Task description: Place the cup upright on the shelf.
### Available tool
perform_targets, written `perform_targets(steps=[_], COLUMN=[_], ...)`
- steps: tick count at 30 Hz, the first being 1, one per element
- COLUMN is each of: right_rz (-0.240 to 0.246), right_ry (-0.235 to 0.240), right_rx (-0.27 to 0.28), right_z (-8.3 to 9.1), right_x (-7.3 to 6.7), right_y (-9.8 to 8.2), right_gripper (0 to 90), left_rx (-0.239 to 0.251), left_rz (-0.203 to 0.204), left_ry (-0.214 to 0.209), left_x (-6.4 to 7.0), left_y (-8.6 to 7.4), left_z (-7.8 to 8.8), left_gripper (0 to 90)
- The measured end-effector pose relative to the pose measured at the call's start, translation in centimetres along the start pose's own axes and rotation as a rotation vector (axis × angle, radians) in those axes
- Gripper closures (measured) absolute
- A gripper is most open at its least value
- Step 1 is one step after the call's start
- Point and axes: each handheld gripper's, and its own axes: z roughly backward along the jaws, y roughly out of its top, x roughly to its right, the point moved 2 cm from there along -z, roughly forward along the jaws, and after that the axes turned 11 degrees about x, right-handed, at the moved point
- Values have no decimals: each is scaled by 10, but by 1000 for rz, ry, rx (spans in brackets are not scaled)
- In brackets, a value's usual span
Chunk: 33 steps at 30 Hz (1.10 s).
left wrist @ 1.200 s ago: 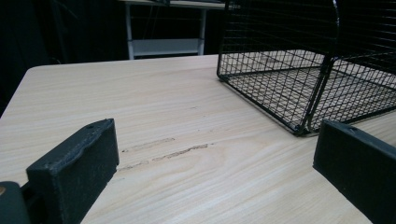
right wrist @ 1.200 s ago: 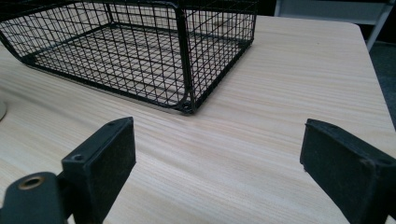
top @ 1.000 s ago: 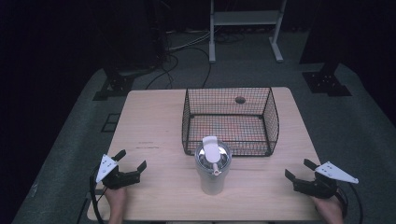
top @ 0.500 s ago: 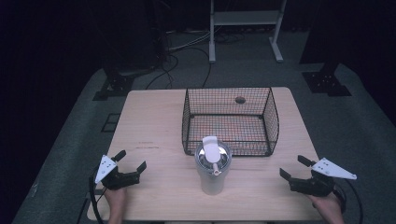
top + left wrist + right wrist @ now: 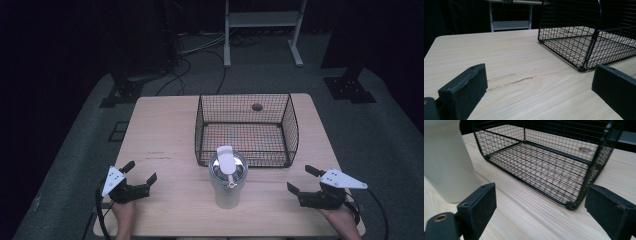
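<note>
A pale cup with a clear lid and white flip cap (image 5: 228, 177) stands upright near the table's front middle, just in front of a black wire basket (image 5: 246, 131). The basket holds nothing that I can see. My left gripper (image 5: 140, 173) rests open at the front left, well apart from the cup; its view looks across bare wood toward the basket's corner (image 5: 584, 67). My right gripper (image 5: 301, 180) is open at the front right, its jaws pointing toward the cup (image 5: 447, 162) and the basket (image 5: 544, 167). Nothing lies between either pair of jaws.
The light wooden table (image 5: 165, 135) has a small round hole (image 5: 257, 107) behind the basket. Dark floor, cables and a white metal stand (image 5: 262, 20) lie beyond the far edge. Bare wood stretches to the left of the basket.
My right gripper has shifted a little left and turned toward the cup. The left gripper, cup and basket have stayed put.
</note>
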Motion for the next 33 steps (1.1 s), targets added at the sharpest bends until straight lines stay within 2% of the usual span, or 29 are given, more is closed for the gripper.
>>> perform_targets(steps=[12,13,28,33], right_rz=[39,40,71,83], right_ry=[73,91,173,214], right_rx=[3,5,-4,-8], right_z=[-10,-12,-23,-28], right_x=[-19,-23,-44,-52], right_y=[11,12,15,17], right_gripper=[98,98,98,98], left_rx=[3,2,2,2], left_rz=[1,1,0,-2], left_ry=[-1,-1,-2,-3], left_x=[0,0,0,0], left_y=[0,0,0,0], left_z=[0,0,0,0], left_gripper=[0,0,0,0])
